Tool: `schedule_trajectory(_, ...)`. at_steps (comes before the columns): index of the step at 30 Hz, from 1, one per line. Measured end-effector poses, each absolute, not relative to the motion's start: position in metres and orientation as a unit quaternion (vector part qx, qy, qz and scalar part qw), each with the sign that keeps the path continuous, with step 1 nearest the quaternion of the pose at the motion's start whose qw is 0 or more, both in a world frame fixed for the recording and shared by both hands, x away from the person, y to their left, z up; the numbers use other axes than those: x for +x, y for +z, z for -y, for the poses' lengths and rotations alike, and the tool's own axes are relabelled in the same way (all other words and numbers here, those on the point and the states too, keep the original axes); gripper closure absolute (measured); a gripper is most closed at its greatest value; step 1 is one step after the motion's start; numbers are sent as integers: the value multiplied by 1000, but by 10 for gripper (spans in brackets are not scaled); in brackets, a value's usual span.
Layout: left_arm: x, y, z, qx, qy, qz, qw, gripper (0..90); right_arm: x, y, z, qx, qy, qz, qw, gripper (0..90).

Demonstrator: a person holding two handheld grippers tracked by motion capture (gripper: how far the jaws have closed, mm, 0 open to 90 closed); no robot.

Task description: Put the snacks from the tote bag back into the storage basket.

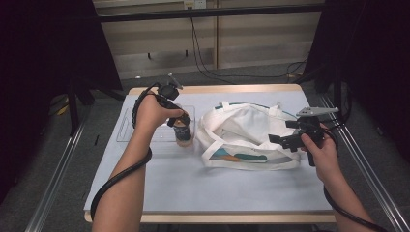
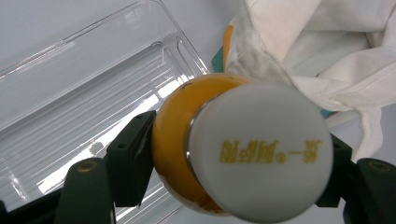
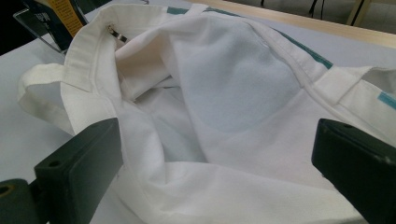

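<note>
presently clamped: left gripper (image 2: 233,182) on yellow bottle (image 2: 187,140), rigid, smooth, likely slippery; best held around body. right gripper (image 3: 215,172) apart at limp tote bag (image 3: 224,93).

The left forearm is brought in from the bottom edge at about 7 o'clock and is stretched toward 1 o'clock, with the left hand (image 1: 147,115) wrapped over its claw. The left claw (image 1: 180,123) is pointed downward, and in the left gripper view (image 2: 238,175) its two black jaws are seen pressed against the sides of a bottle (image 2: 212,144), fairly wide apart. The right forearm is raised from 5 o'clock toward 11 o'clock. The right claw (image 1: 283,140) is held level by the right hand (image 1: 321,147) and aimed toward 9 o'clock; its jaws are spread wide.
</note>
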State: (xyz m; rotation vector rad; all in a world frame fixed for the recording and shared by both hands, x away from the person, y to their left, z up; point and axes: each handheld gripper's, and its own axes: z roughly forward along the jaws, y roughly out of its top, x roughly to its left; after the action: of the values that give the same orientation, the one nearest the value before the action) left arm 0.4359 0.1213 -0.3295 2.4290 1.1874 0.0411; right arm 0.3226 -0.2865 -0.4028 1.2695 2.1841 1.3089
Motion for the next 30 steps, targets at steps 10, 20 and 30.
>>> schedule_trajectory(10, 436, -336, -122, 878, 14, -426, 216, 306, 322, -403, 286, 441, 455, -760, 148, 16)
schedule_trajectory(20, 436, -341, -124, 879, 12, -426, 214, 306, 322, -403, 286, 438, 456, -760, 147, 16)
schedule_trajectory(30, 436, -345, -123, 879, 11, -427, 211, 306, 322, -403, 287, 440, 456, -759, 147, 16)
